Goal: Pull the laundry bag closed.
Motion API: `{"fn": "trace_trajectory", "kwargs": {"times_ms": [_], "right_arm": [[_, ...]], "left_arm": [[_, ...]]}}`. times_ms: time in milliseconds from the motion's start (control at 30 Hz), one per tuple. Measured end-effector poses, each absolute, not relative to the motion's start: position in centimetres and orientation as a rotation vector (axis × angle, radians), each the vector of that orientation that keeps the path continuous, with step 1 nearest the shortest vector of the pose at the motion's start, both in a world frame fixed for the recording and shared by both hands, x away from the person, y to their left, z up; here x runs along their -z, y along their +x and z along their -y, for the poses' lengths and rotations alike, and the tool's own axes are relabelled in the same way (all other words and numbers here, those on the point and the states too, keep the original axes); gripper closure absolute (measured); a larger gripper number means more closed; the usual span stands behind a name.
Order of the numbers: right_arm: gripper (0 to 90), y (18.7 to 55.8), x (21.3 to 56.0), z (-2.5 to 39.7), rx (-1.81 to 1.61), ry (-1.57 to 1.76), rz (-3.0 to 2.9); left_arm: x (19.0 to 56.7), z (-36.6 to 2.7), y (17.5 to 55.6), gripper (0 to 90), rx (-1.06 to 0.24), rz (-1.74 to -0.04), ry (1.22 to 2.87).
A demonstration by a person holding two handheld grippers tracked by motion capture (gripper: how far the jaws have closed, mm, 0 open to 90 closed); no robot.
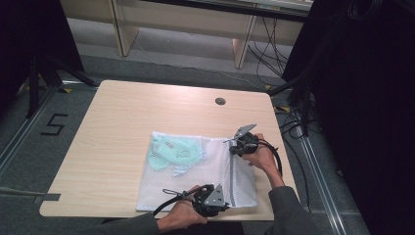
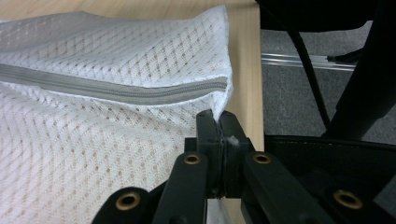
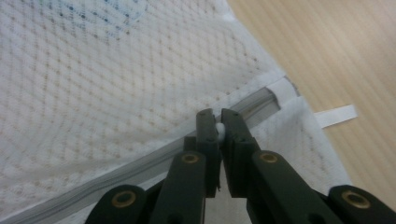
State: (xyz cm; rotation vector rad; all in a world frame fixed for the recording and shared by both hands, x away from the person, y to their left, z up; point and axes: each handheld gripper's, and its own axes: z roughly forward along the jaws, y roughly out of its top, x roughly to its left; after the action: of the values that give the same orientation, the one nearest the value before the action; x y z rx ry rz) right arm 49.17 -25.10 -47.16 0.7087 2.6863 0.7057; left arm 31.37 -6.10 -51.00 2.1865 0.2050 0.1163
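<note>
White mesh laundry bag (image 1: 195,171) lies flat, grey zipper (image 2: 116,88) shut.

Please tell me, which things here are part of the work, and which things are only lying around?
Part of the work:
- mesh bag, with its zipper
- mint cloth inside the bag
- left tool, shut on the bag's corner
- right tool, shut at the zipper's far end

Only lying around:
- table with its round hole cover
- cables on the floor

white mesh laundry bag (image 1: 195,176) lies flat, zipped, holding pale-green cloth (image 1: 173,153).
</note>
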Motion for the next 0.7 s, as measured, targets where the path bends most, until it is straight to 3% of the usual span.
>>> {"fn": "trace_trajectory", "kwargs": {"times_ms": [700], "right_arm": [[86.9,50.9,47.4,25.3,-0.708,0.736,-2.654]], "left_arm": [[51.0,6.1,31.2,89.0,-0.117,-0.206,2.188]]}}
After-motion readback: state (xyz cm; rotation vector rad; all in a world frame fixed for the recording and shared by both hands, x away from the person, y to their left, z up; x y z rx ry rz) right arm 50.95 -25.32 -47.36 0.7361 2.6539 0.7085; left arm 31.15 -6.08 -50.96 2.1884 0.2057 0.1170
